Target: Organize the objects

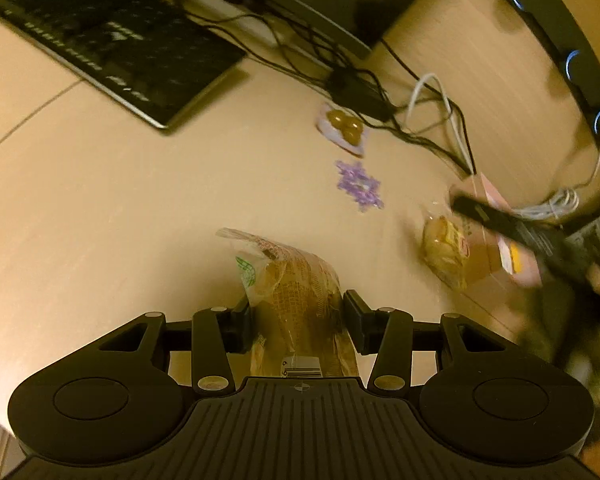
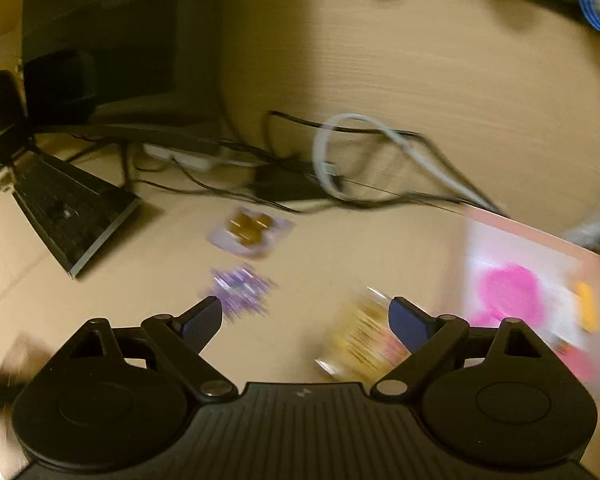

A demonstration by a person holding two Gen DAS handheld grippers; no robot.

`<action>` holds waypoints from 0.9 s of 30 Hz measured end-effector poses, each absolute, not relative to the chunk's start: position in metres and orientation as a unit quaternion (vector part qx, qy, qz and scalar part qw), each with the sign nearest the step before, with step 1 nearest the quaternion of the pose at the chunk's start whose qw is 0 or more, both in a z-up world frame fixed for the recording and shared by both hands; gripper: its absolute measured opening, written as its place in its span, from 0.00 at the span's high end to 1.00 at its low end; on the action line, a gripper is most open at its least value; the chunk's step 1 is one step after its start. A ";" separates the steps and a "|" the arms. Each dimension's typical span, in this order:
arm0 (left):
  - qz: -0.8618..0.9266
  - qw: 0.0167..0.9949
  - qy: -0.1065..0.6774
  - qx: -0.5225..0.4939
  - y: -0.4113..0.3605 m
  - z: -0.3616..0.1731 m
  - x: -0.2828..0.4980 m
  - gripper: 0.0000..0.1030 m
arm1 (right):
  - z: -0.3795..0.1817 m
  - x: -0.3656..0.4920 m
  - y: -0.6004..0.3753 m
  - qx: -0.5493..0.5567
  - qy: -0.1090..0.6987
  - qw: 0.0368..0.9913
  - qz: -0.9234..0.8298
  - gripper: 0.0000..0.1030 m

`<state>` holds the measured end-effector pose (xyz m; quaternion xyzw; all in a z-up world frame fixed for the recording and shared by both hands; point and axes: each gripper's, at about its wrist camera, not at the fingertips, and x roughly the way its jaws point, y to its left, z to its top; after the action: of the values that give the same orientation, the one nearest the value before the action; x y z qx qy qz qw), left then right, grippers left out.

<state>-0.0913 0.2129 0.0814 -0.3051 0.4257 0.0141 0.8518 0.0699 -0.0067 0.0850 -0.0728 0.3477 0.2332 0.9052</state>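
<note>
**Left tongs pinch a wrapped bread while the right tongs hang spread over a second packet**

Now your left tongs are pressed onto a clear-wrapped bread packet, one pad on each long side, so the packet runs straight out ahead of the wrist with its barcode end tucked back under the tool. That grip looks chosen to keep the soft wrapper from folding. I cannot tell whether the packet is lifted or resting on the bench.

Your right tongs are spread wide and hold nothing. A second wrapped snack lies on the bench just inside the right-hand finger, blurred by motion, so it seems you are lining up on it. From the left wrist view that same snack sits beside a pink box, with the dark arm of the right tool above it.

Farther off, a purple snowflake piece lies alone mid-bench, and a small pack of brown sweets sits near a tangle of cables at the back. A black keyboard lies well apart to the left.

Judging by the loose spread of items, the sorting is at an early stage, and the pink box seems a likely gathering spot.
</note>
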 end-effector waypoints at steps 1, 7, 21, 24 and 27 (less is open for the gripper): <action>0.013 0.852 0.423 -0.308 0.217 0.082 -0.095 0.52 | 0.080 0.085 0.009 -0.067 0.358 0.901 0.236 0.12; 0.029 0.852 0.417 -0.315 0.243 0.084 -0.104 0.52 | 0.043 0.167 0.072 -0.003 0.430 0.881 0.199 0.00; 0.052 0.855 0.431 -0.285 0.272 0.089 -0.090 0.52 | 0.017 0.193 0.137 -0.092 0.432 0.874 0.201 0.27; 0.042 0.855 0.433 -0.282 0.269 0.087 -0.086 0.52 | 0.021 0.181 0.126 -0.090 0.438 0.871 0.205 0.29; 0.026 0.858 0.436 -0.271 0.261 0.088 -0.080 0.52 | 0.034 0.158 0.106 -0.088 0.434 0.871 0.216 0.30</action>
<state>-0.0796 0.2612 0.0884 -0.2706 0.4356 0.0263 0.8581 0.1580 0.1062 0.0339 -0.0878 0.4336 0.2156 0.8705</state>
